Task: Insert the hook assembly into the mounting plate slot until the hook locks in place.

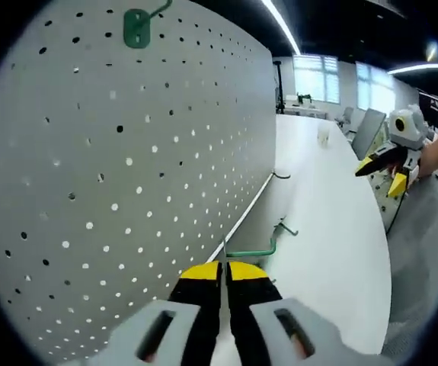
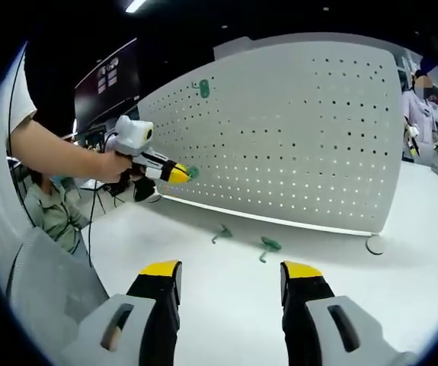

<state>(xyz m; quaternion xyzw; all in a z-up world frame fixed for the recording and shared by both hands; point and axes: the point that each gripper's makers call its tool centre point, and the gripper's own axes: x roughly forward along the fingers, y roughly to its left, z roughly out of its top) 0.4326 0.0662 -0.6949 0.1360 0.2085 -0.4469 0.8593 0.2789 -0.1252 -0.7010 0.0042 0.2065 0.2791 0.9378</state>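
While the right gripper (image 2: 230, 282) is held back with jaws apart, a green metal hook (image 1: 253, 251) is clamped in the left gripper (image 1: 224, 271), its jaws pressed against the grey perforated pegboard (image 1: 127, 152) for insertion.

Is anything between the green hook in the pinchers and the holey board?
Nothing visible. The left gripper is shut on a green hook, held right up at the pegboard. Two more hooks lie on the table, out of the way.

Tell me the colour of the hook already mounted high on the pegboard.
Green. The mounted hook shows best in the left gripper view, against the grey pegboard.
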